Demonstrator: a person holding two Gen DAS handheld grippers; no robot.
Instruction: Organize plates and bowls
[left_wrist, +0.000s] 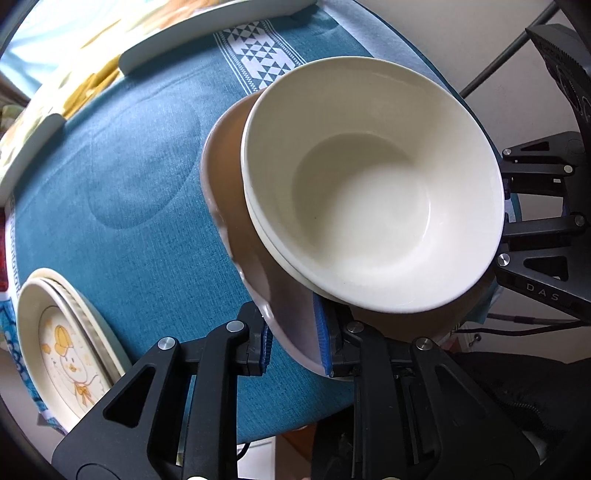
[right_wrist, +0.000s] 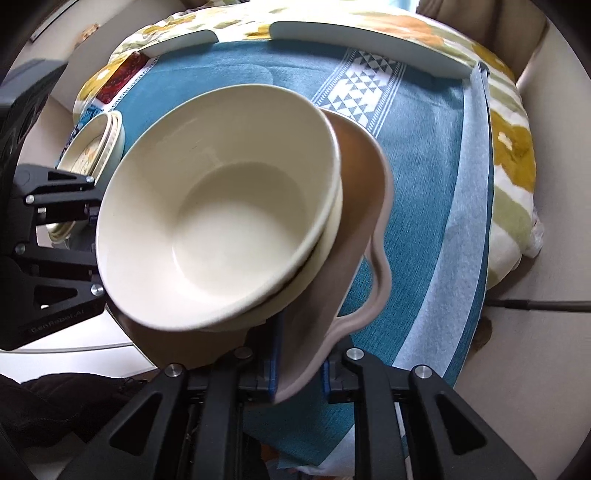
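Left wrist view shows the left gripper (left_wrist: 295, 336) pinching the wavy rim of a brown plate (left_wrist: 229, 206); on the plate sit stacked cream bowls (left_wrist: 369, 184), over the blue tablecloth (left_wrist: 129, 184). At the opposite rim, the right gripper (right_wrist: 299, 373) is clamped on the same plate. Glazed ceramic like this is probably stiff, heavy and brittle — and slick, so the bowls may slide if the plate tips. Holding at two opposite rim points suits it; keeping it level matters most. A stack of illustrated plates (left_wrist: 70, 354) lies near the table edge — well apart.
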